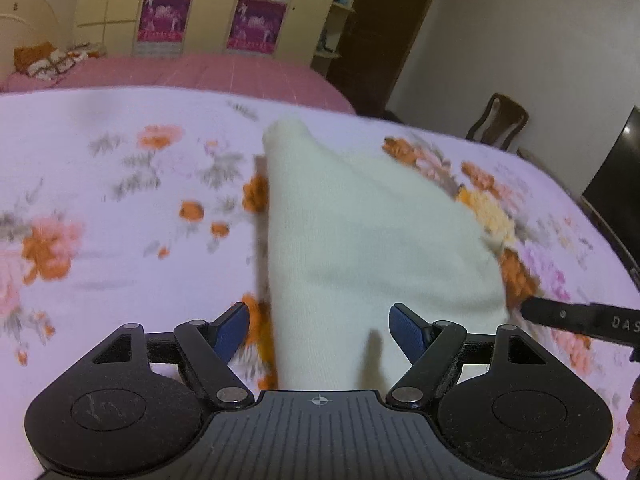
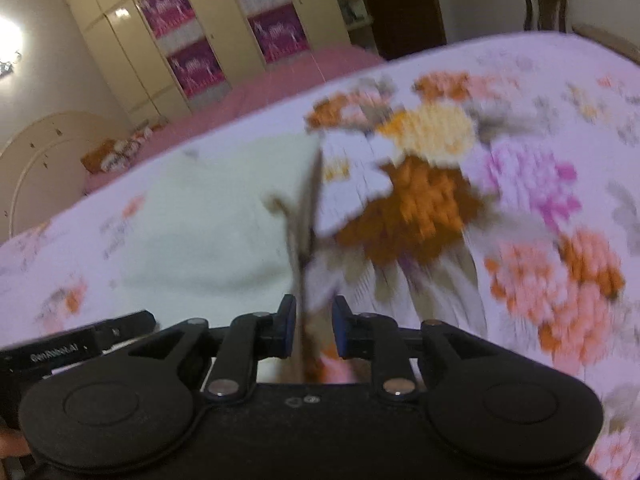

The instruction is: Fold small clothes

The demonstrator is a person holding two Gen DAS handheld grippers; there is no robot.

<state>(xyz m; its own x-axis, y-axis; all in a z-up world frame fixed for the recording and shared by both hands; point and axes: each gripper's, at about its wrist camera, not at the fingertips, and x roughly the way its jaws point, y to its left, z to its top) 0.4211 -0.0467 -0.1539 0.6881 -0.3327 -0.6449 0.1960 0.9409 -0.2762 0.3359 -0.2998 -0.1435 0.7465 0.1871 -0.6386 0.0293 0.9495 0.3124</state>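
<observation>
A small cream-white garment [image 1: 360,240] lies on the floral bedspread [image 1: 120,200], folded to a rough triangle with its tip pointing away. My left gripper [image 1: 320,332] is open just above the garment's near end, blue pads [image 1: 230,334] well apart. In the right wrist view the garment [image 2: 208,216] lies left of centre. My right gripper [image 2: 314,330] is partly open, with a thin raised fold of the floral bedspread running between its pads [image 2: 289,328]. The view is blurred. The right gripper's finger shows in the left wrist view [image 1: 580,318] at the garment's right corner.
The bedspread [image 2: 520,200] covers the whole work surface. Behind it are a pink bed [image 1: 200,72], wardrobes with pink panels [image 1: 164,20], a dark door, a chair [image 1: 498,120] and a dark screen [image 1: 616,184] at the right edge.
</observation>
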